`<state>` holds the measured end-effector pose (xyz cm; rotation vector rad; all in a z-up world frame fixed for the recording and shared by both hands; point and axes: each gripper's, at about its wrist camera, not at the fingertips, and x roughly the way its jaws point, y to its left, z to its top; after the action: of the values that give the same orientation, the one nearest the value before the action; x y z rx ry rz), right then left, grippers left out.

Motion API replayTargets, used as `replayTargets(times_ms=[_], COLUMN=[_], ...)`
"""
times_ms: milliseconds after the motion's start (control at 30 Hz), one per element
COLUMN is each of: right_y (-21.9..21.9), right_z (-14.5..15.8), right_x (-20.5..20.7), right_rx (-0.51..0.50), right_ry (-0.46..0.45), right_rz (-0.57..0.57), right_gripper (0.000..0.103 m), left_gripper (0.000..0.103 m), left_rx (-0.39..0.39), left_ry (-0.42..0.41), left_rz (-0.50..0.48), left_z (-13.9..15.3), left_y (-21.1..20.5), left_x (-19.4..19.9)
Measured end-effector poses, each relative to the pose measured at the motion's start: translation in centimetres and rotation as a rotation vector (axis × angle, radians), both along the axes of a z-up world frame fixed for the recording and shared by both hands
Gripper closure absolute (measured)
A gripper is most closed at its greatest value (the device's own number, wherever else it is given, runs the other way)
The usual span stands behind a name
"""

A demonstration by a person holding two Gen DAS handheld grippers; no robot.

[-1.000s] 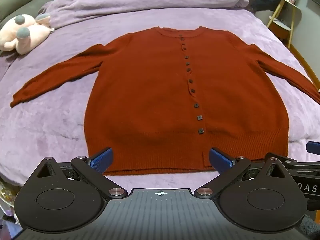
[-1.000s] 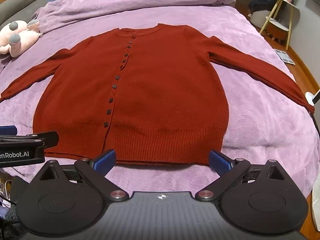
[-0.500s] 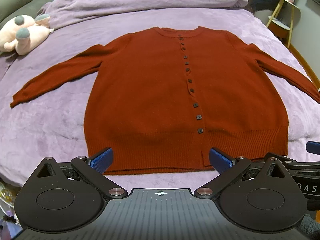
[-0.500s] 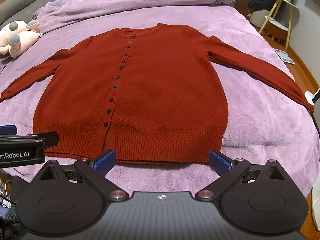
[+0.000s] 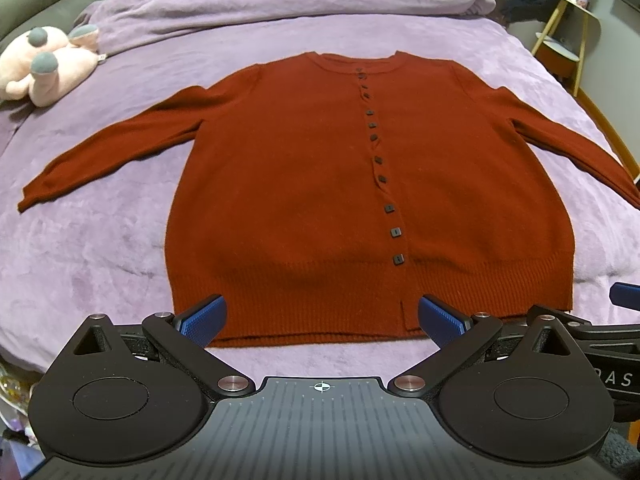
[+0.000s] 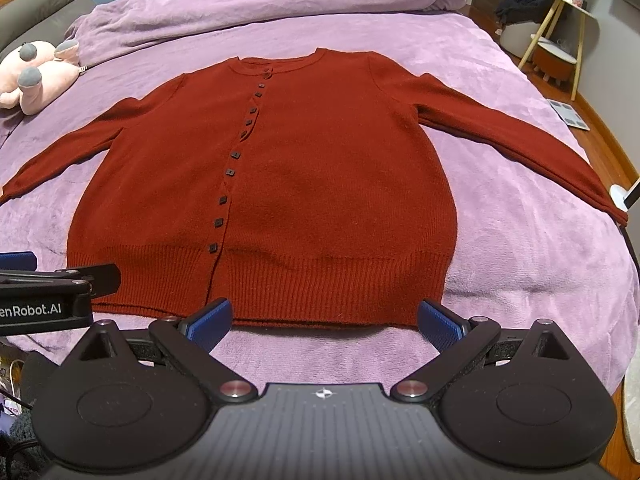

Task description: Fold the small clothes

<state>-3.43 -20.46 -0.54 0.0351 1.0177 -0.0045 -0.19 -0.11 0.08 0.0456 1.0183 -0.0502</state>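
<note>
Cardigan (image 5: 320,184) lies buttoned and flat on the bed (image 5: 100,248), both grippers' jaws apart and empty short of its hem; pinching only the top knit layer would likely drag it skewed.

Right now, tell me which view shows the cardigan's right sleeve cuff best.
The right wrist view: the right cuff lies fully in frame near the bed's edge. In the left wrist view that sleeve runs off the picture's edge, cuff cut off.

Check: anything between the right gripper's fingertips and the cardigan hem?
Nothing: only a bare strip of purple bedspread separates the open right gripper from the red cardigan hem, seen in the right wrist view.
</note>
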Motion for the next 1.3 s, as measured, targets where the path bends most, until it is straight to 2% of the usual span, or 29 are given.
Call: replayTargets(times_ms=[1300], right_y=[-0.23], right_z=[0.34], right_x=[-0.39], right_rx=[0.006], right_ry=[-0.010], right_rz=[-0.013], right_gripper=[0.004], left_gripper=[0.000], left_rx=[-0.014], left_ry=[0.004], left_rz=[-0.009], left_z=[-0.17], left_y=[-0.37], left_x=[-0.47])
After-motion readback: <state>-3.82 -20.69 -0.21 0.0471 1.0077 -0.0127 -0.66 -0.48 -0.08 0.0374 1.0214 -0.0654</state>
